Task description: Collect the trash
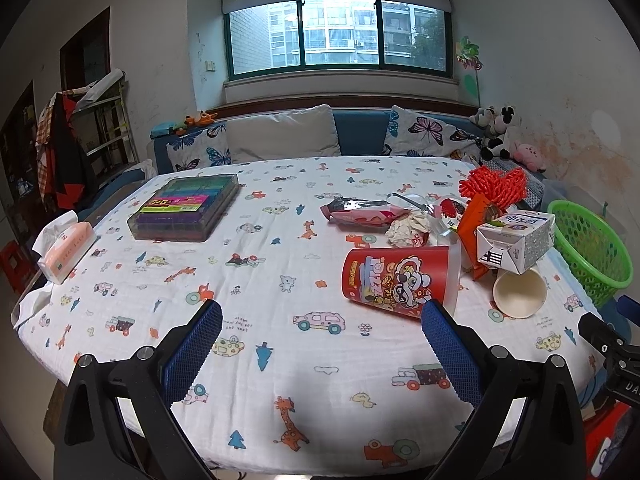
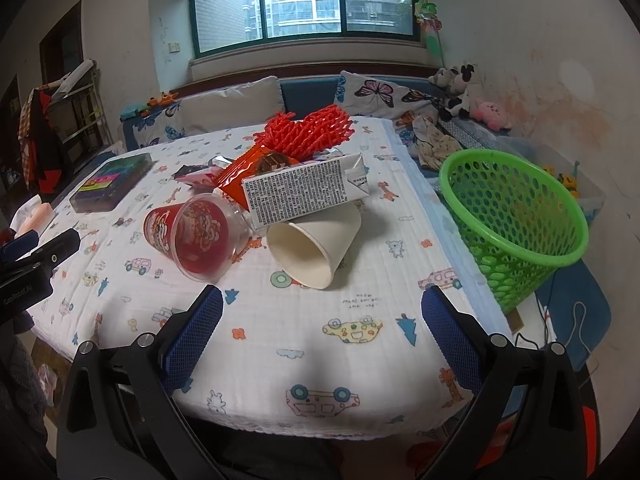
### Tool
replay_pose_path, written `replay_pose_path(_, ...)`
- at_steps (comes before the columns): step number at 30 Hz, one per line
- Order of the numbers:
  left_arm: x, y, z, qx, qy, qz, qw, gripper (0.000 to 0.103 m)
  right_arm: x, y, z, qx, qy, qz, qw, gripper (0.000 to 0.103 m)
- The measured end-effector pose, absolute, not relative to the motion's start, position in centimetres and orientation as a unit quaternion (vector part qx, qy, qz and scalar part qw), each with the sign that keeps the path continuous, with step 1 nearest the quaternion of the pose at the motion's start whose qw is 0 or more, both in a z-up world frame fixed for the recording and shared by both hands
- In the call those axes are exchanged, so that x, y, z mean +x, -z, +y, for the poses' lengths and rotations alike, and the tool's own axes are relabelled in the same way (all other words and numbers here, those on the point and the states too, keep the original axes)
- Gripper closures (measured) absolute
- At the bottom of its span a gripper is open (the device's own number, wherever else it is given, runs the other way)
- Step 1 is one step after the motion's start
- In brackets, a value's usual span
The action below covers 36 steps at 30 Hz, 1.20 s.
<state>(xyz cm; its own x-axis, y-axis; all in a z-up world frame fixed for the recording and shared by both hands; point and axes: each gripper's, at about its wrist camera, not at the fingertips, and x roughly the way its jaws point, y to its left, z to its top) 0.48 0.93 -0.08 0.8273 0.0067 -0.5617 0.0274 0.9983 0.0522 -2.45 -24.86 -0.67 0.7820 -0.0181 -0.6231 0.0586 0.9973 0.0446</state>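
Carton (image 2: pixel 296 194) atop paper cup (image 2: pixel 312 246), seemingly; basket (image 2: pixel 516 216) right.

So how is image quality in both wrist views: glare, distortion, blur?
Left wrist: strong fisheye bending, dark corners, bright window, sharp table. Right wrist: same distortion, soft shadow near the open right gripper, green basket crisp.

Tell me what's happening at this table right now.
A person holds a two-finger gripper in each hand over a table covered in a cartoon-print cloth, about to clear trash. Both the left gripper and right gripper are open and empty. The trash is untouched: a tipped red snack cup, a paper cup on its side, a milk carton, wrappers and red foam netting. A green basket sits at the table's right edge.
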Motion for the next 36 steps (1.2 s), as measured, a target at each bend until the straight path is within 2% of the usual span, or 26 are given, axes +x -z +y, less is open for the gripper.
replay_pose_path(36, 0.6, 0.2, 1.1, 0.029, 0.003, 0.296, 0.955, 0.006, -1.5, 0.4, -24.8, 0.026, 0.013, 0.325, 0.945, 0.004)
